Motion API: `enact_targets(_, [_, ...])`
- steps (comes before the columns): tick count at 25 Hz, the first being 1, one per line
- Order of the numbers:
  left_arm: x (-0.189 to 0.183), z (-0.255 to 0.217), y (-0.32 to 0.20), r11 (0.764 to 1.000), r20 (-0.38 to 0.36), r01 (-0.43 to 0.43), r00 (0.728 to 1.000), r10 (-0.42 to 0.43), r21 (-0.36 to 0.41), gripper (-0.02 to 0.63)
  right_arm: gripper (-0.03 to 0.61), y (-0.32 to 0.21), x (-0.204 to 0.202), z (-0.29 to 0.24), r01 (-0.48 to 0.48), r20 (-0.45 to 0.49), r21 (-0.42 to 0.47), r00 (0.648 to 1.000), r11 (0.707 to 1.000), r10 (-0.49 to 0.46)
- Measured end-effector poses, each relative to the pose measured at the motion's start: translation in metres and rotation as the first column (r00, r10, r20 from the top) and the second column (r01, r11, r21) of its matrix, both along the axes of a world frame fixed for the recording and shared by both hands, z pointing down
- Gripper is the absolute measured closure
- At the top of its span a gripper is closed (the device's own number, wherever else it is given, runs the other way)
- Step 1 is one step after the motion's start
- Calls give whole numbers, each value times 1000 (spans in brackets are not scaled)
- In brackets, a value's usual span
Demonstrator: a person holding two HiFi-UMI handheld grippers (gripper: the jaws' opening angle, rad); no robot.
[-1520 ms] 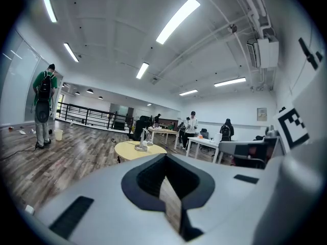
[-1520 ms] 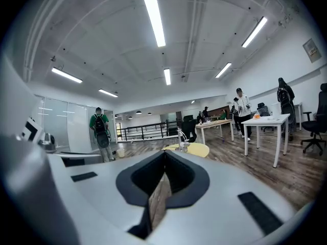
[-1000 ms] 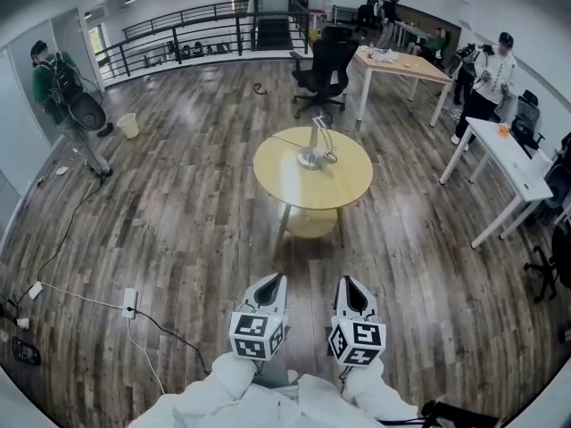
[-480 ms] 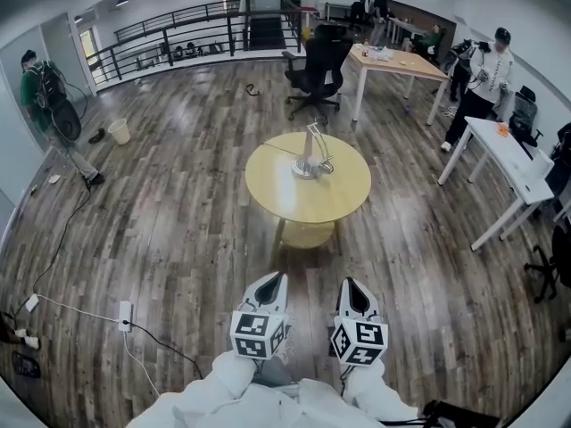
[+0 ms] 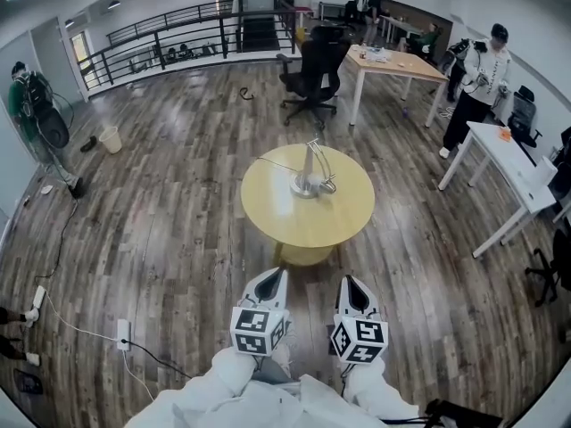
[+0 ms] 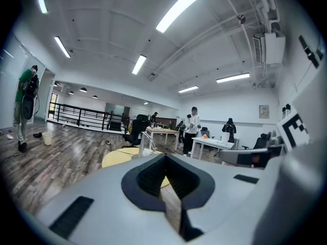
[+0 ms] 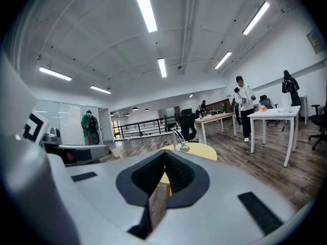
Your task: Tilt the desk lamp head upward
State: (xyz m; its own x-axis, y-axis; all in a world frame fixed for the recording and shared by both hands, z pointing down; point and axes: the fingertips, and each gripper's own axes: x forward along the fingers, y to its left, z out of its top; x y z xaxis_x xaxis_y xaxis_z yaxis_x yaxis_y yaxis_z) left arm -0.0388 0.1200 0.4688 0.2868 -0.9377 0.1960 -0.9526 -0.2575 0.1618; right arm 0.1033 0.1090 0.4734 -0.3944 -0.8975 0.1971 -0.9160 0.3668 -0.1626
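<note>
A small silver desk lamp (image 5: 311, 172) stands near the middle of a round yellow table (image 5: 339, 212), its arm upright and its head bent down to the right. The lamp (image 6: 144, 143) shows small over the jaws in the left gripper view, and the lamp (image 7: 179, 140) again in the right gripper view. My left gripper (image 5: 270, 285) and right gripper (image 5: 351, 290) are held side by side close to my body, well short of the table. Both are shut with nothing between their jaws.
A black office chair (image 5: 314, 68) and a wooden desk (image 5: 397, 63) stand beyond the table. White desks (image 5: 508, 163) line the right side, with a person (image 5: 477, 69) standing there. Another person (image 5: 31, 119) is at far left. A power strip and cable (image 5: 122, 333) lie on the floor at left.
The round table and lamp have come closer and a little lower in the head view as I walk toward them. Both grippers keep their place and stay shut.
</note>
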Motion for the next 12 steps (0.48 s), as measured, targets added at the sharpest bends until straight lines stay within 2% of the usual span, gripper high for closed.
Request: enact_targets(12, [-46, 12, -120, 1000, 1, -17, 1000, 17, -21, 614, 566, -120, -43, 4, -21, 3, -2, 1000, 1000, 21])
